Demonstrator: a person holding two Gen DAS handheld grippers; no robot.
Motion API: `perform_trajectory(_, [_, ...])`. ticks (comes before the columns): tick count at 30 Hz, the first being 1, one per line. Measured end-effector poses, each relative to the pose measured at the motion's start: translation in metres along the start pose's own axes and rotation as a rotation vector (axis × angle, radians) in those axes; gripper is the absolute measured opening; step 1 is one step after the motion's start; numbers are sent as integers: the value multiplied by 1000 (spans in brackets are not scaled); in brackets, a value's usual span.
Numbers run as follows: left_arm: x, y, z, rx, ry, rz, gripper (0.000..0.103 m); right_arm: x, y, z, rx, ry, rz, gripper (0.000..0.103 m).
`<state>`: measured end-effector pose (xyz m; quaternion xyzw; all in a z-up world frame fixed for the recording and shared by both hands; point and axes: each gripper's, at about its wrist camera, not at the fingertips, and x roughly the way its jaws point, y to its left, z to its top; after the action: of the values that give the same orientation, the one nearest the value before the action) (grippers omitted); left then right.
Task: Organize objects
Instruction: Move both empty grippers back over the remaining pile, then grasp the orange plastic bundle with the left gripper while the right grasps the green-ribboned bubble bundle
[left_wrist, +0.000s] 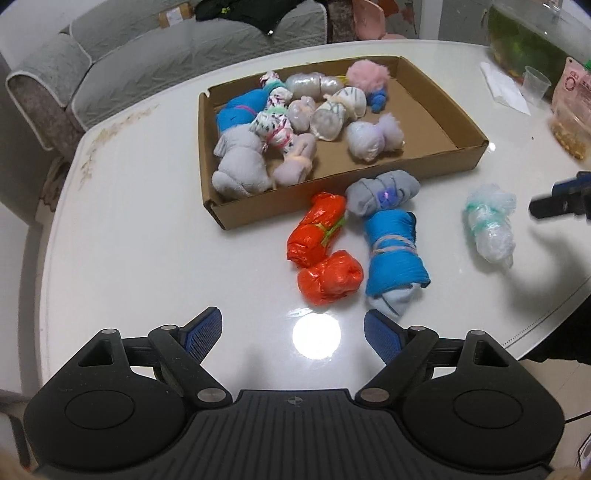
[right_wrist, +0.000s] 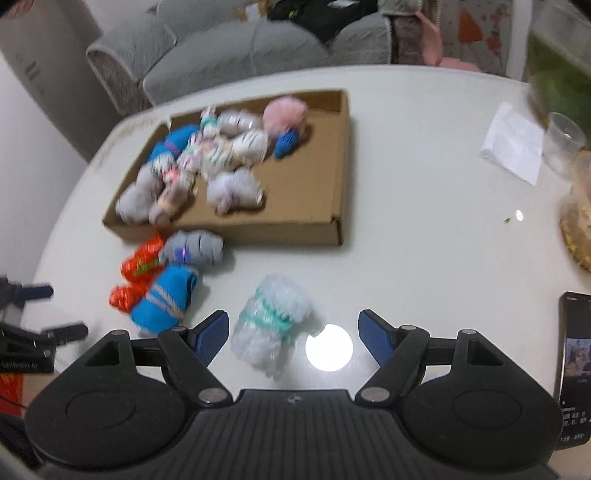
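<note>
the right claw (right_wrist: 293, 334) is released, jaws spread, with the clear bundle (right_wrist: 271, 325) between them on the bench (right_wrist: 424, 258), near the cardboard box (right_wrist: 295, 225). centre it before clenching. the left claw (left_wrist: 293, 332) is released, empty.

Both tongs spread, nothing gripped

The left tongs (left_wrist: 293, 328) and right tongs (right_wrist: 293, 334) each tilt steeply downward, blue pads (left_wrist: 201, 328) standing well apart, with no object pressed between them.
</note>
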<state>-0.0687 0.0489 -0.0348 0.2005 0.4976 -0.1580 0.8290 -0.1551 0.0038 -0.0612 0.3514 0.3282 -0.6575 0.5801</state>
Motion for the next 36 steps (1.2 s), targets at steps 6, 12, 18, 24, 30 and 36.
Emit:
perform_trajectory(6, [18, -1, 6, -46, 3, -10, 88, 19, 15, -5, -33, 45, -22, 72])
perform_trajectory(12, [24, 2, 17, -121, -34, -39, 88, 32, 18, -4, -29, 71, -42, 72])
perform_trajectory(18, [40, 2, 25, -124, -34, -13, 86, 47, 25, -4, -51, 99, -62, 65])
perform_trajectory(24, [50, -2, 24, -120, -38, -52, 84, 51, 26, -5, -60, 114, -63, 48])
perform_trajectory(30, [61, -8, 24, -133, -12, -89, 60, 50, 26, -3, -65, 110, -63, 34])
perform_trajectory(36, [62, -10, 21, -120, 0, -90, 58, 47, 26, -2, -72, 98, -60, 32])
